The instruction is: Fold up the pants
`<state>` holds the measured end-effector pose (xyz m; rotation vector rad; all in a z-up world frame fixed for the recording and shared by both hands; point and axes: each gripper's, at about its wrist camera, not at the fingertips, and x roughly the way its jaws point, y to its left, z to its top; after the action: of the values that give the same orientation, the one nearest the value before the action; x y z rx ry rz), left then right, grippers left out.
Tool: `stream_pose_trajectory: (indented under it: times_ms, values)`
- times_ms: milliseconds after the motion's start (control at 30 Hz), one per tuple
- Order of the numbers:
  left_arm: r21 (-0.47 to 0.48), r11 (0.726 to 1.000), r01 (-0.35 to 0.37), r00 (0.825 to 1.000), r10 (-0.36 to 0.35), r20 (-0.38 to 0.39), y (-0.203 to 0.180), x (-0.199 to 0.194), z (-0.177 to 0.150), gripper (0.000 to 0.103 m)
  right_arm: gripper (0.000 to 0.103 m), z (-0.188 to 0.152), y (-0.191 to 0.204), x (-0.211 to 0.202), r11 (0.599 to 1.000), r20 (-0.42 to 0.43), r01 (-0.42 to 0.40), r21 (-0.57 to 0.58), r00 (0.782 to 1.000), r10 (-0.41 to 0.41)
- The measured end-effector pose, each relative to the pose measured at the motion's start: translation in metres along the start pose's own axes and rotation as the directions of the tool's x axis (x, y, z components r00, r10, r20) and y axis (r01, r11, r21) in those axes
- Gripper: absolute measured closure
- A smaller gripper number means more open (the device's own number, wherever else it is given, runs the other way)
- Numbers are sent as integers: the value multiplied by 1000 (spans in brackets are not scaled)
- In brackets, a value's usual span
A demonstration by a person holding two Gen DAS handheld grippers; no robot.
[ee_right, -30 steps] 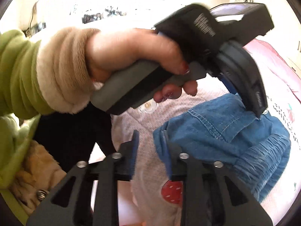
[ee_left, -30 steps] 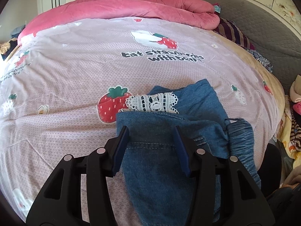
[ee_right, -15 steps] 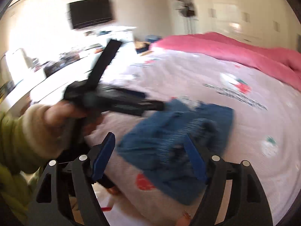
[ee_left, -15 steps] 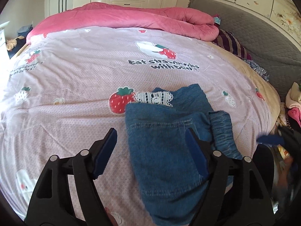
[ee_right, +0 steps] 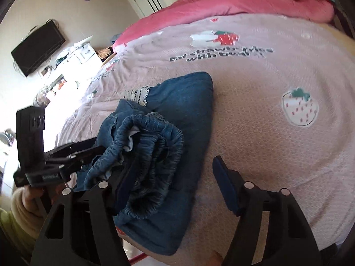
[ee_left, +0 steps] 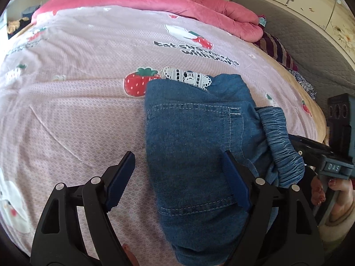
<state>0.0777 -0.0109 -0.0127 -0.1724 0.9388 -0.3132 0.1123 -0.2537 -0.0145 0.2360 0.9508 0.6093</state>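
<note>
- The pants [ee_left: 195, 146] lie folded in a small blue bundle near the edge of the bed [ee_left: 84, 115], on the pink strawberry cover.
- A second ago the left tongs [ee_left: 177, 177] had their pads close together on the top layer of the pants. Now the jaws stand wide and are opening a bit more.
- One left pad is over the bare cover. The other rests on or just above the denim. Neither one squeezes it, so the left tongs hold nothing.
- A second ago the right tongs [ee_right: 168, 188] were turned to the side and nearly closed at the edge of the pants. Now they face the bed with the jaws wide.
- The right jaws are closing a little. Their left pad sits against the puffy waistband [ee_right: 146, 155], which bulges into the gap. The right pad is well apart, over the cover. They grip nothing yet.
- The bundle has stayed in place on the bed with the lace trim [ee_left: 186, 77] peeking out at its far end.
- I think this means the last fold has been let go and stays by itself. The task looks almost done.
- The waistband still stands up in a lump, so it may need a pat or a tuck.
</note>
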Motion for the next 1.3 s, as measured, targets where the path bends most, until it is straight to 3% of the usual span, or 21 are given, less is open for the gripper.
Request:
stream_pose_trajectory:
  times_ms: [100, 233, 367, 567, 800, 1067, 1300]
  values:
    - [-36, 999, 29, 1000, -29, -5, 5, 5, -2, 30, 39, 1, -6, 3, 999, -17, -30, 27, 999, 31]
    - [-64, 996, 55, 998, -56, 0, 5, 7, -3, 31, 54, 0, -6, 11, 997, -19, -69, 40, 997, 70]
    - [-89, 992, 94, 995, -95, -4, 3, 10, -4, 51, 71, -3, -6, 14, 994, -3, -97, 59, 995, 98]
    - [-41, 998, 39, 999, -38, 26, -11, 0, -1, 83, 81, -7, 20, -1, 999, 78, -12, -46, 997, 16]
    - [-13, 999, 30, 996, -28, 90, -19, -20, 16, 86, 87, 9, 48, -18, 987, 163, 27, -160, 987, 0]
    - [34, 999, -35, 976, 27, 214, -25, -39, 61, 86, 88, 53, 61, -13, 978, 231, 35, -204, 973, 14]
    - [34, 996, -80, 975, 71, 211, -12, -14, 102, 86, 88, 102, 52, 17, 977, 227, 68, -204, 974, -21]
